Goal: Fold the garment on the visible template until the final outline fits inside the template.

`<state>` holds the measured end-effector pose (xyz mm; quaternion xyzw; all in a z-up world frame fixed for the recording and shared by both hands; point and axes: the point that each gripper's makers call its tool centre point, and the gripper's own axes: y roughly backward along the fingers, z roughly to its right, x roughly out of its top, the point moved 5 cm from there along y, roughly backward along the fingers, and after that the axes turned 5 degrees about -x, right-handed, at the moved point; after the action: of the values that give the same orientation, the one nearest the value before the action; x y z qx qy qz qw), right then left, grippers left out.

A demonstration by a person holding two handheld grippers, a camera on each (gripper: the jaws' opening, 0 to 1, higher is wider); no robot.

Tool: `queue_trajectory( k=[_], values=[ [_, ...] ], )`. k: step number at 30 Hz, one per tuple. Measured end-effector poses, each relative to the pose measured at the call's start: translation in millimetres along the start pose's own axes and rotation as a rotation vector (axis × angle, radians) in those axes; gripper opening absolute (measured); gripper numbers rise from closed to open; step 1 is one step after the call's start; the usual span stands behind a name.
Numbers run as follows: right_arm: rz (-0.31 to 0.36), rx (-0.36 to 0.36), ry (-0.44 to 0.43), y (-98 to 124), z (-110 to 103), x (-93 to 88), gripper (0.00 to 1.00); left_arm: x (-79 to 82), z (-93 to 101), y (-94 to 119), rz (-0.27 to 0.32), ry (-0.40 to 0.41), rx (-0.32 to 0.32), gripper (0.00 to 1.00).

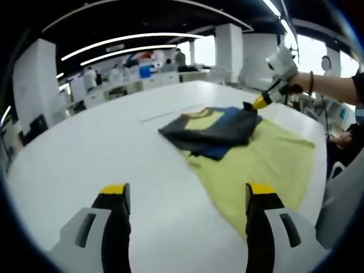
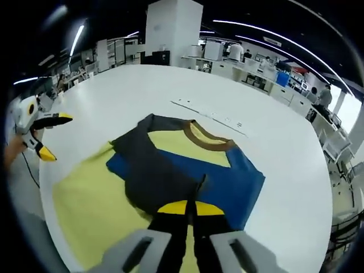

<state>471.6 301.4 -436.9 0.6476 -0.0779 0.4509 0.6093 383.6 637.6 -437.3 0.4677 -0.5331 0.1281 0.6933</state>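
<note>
Presently on the white table (image 1: 102, 148): one garment (image 2: 187, 170), a T-shirt in dark grey, blue and yellow with a brown collar, partly folded, lying across the upper part of a pale yellow template (image 1: 267, 165) sheet.

Garment position: its collar end lies on bare table beyond the template's edge; its lower part overlaps the template. In the right gripper view a dark grey flap is folded over the blue body.

Right tongs (image 2: 190, 207): jaws pressed together, yellow tips meeting, pinching the dark edge of the garment just above them. In the left gripper view these tongs (image 1: 253, 104) come in from the right, held by a person's hand (image 1: 296, 85), tip at the garment's far corner.

Left tongs (image 1: 187, 196): jaws spread wide, nothing between them, over bare table and the near edge of the template, apart from the garment. In the right gripper view they (image 2: 51, 136) sit at the left, jaws parted.

Background: office desks, white pillars, ceiling light strips, distant people.
</note>
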Motion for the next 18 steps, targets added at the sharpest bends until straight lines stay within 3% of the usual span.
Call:
queue_trajectory(
  k=[10,18],
  values=[
    [0.007,-0.098,-0.074,3,20,-20.5,0.0,-2.7,0.5,-2,-0.002,0.002,-0.001,0.78],
    [-0.006,-0.18,-0.182,5,39,-35.0,0.0,-4.6,0.9,-3,-0.008,0.004,-0.002,0.78]
  ],
)
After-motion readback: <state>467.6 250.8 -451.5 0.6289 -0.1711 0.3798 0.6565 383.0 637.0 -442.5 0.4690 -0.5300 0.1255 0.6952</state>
